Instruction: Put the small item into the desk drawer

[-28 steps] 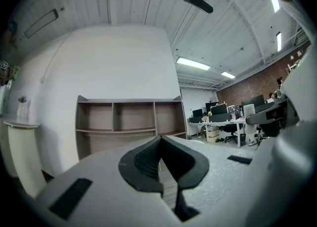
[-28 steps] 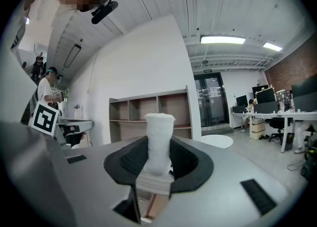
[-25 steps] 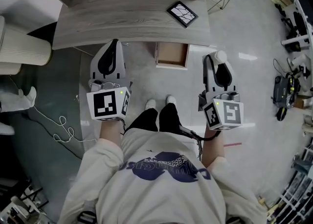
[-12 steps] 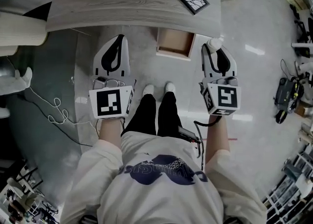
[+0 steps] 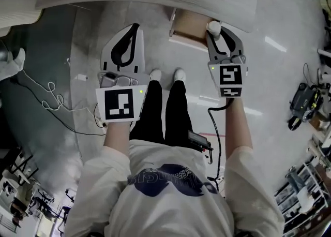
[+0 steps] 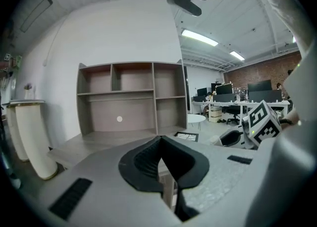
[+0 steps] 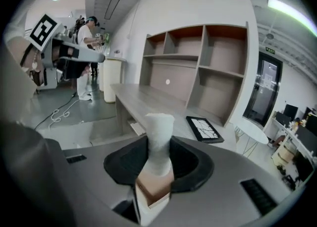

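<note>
Head view: small white item (image 5: 213, 25) held beside the open desk drawer (image 5: 189, 24), upper centre.
Item is clamped in right gripper (image 5: 217, 30); left gripper (image 5: 133, 28) is closed on nothing; deposit remains undone.

Both forearms reach forward, 1 claw per hand. Left claw (image 5: 133, 28): jaws together, nothing between them. Right claw (image 5: 218, 30): jaws clamp small white item (image 5: 213, 25) at the tips, pitched downward.
</note>
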{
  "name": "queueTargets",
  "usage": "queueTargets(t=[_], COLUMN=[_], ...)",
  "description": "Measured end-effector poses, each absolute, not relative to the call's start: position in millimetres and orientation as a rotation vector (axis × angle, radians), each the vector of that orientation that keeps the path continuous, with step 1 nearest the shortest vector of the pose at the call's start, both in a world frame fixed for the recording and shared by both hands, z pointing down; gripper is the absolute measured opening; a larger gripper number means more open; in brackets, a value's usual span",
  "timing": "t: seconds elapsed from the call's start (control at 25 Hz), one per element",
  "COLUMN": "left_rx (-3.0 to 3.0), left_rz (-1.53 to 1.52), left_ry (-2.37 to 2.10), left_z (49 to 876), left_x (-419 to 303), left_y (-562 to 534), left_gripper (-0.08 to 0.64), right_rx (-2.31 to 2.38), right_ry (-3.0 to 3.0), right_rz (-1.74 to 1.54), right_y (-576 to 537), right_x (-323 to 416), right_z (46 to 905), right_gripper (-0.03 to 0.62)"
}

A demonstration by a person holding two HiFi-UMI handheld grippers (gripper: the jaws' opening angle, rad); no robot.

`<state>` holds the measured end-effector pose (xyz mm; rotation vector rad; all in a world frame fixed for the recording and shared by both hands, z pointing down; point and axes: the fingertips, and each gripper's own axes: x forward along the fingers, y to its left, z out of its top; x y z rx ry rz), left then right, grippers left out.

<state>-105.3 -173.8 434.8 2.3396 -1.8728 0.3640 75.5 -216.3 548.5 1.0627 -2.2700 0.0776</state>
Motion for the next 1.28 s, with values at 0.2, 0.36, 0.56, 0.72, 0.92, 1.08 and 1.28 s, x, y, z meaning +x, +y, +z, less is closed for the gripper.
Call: queueTargets(t=[0.2,0.36,0.56,0.72,0.92,1.08,1.28], left_rx=[2.296,2.253,2.203,2.181,2.151,2.147,2.135], left_rz=[0.380,0.388,0.399,0.398,0.392,0.382,0.367], left_ry=[-1.873,-1.883,-1.889,-1.899,-1.912,-1.930,-1.947], left_z=[469.1,495.1,522.6,531.6,539.3,539.3,538.9], left_x=[-110.5,-124.5,-132.2,-138.5,-148.2,-153.6,-163.6], left_y=[-177.3,-174.3,-172.5,-171.9,-172.2,-177.5,-183.4], left_gripper=[0.008,0.008,0.008,0.008,0.008,0.008,0.008], right_rx=[0.863,0.720,0.548,0.416,0.317,0.267,0.195], right_ry=[-2.203,-2.139,-2.043,-1.955,-1.885,-1.836,-1.778], right_rz=[0.028,-0.003,-0.027,-0.043,-0.056,-0.065,-0.088], right_y=[-222.9,-223.5,-224.0,-221.3,-218.6,-217.0,-212.2], right_x=[56.5,41.4,36.1,32.2,26.4,25.9,22.5], right_z=[614.7,661.4,718.3,751.8,780.3,797.2,813.0], right_gripper=[0.124,0.124,0.124,0.124,0.124,0.124,0.124])
